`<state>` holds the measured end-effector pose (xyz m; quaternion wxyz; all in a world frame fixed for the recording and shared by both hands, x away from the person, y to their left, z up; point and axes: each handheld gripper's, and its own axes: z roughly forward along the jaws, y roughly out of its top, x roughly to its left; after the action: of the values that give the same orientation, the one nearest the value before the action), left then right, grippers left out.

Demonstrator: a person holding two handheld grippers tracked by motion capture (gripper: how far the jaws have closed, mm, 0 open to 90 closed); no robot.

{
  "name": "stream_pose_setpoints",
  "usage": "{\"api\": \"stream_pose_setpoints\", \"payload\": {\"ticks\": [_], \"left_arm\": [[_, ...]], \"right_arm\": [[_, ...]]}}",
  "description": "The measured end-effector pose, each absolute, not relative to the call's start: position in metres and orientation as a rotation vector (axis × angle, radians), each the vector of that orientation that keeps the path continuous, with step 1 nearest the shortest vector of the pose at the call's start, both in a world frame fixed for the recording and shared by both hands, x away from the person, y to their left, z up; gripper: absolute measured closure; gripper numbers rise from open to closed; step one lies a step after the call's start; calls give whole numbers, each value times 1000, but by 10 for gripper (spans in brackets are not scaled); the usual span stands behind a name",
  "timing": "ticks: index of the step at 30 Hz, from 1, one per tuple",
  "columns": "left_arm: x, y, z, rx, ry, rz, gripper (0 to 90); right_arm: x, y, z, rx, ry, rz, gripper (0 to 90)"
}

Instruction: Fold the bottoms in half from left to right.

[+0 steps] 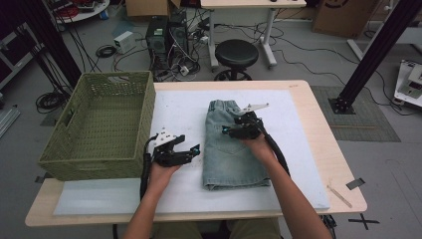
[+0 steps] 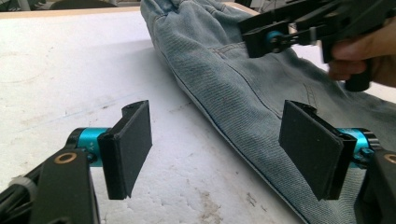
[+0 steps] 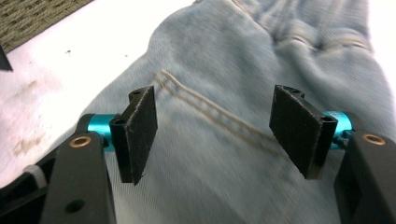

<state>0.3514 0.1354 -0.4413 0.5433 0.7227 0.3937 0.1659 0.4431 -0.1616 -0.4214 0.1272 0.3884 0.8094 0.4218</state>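
White foam sheet [image 1: 179, 107] covers most of a pale wooden table [image 1: 318, 124]; workshop floor beyond with cables, a black stool [image 1: 236, 54] and computer towers [image 1: 166, 35].

Right gripper [image 1: 235, 130]: jaws stand well apart, nothing between the pads; in the right gripper view [image 3: 214, 135] they hang just above the denim shorts [image 3: 224, 154], a double-stitched pocket seam [image 3: 210, 112] running across the gap between them; pads not seen touching cloth; gripper sits over the upper middle of the garment, below the waistband, pointing toward the table's left side.

Left gripper [image 1: 191, 151]: jaws wide open and empty; in the left gripper view [image 2: 219, 149] the left pad hangs over bare foam, the right pad over the shorts' [image 2: 252, 102] near edge; hem line of the cloth runs between the two pads; contact with cloth cannot be told.

Denim shorts [image 1: 231, 154]: folded flat, lying lengthwise at the middle of the sheet, elastic waistband at the far end, leg hems toward the person; left gripper just beside its left edge.

Green woven basket [image 1: 102, 124] stands at the table's left end, well apart from the shorts, near the left gripper.
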Motion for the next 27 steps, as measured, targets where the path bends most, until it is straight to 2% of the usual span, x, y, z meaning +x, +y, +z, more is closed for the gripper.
{"api": "stream_pose_setpoints", "payload": {"ticks": [5, 13, 17, 18, 20, 27], "left_arm": [[351, 135, -442, 1712, 939, 398, 255], [351, 135, -443, 1716, 940, 395, 255], [351, 136, -443, 1712, 941, 392, 255], [351, 137, -442, 1711, 941, 395, 255], [351, 138, -442, 1709, 944, 393, 255], [349, 142, -443, 1713, 948, 400, 255]], "right_arm": [[440, -167, -428, 1139, 2400, 1116, 360], [439, -152, -439, 1023, 2415, 943, 361], [439, -156, -434, 1107, 2415, 1043, 333], [438, -159, -431, 1131, 2417, 1122, 364], [435, -160, -426, 1122, 2409, 1224, 371], [430, -142, -440, 1020, 2512, 1071, 374]]}}
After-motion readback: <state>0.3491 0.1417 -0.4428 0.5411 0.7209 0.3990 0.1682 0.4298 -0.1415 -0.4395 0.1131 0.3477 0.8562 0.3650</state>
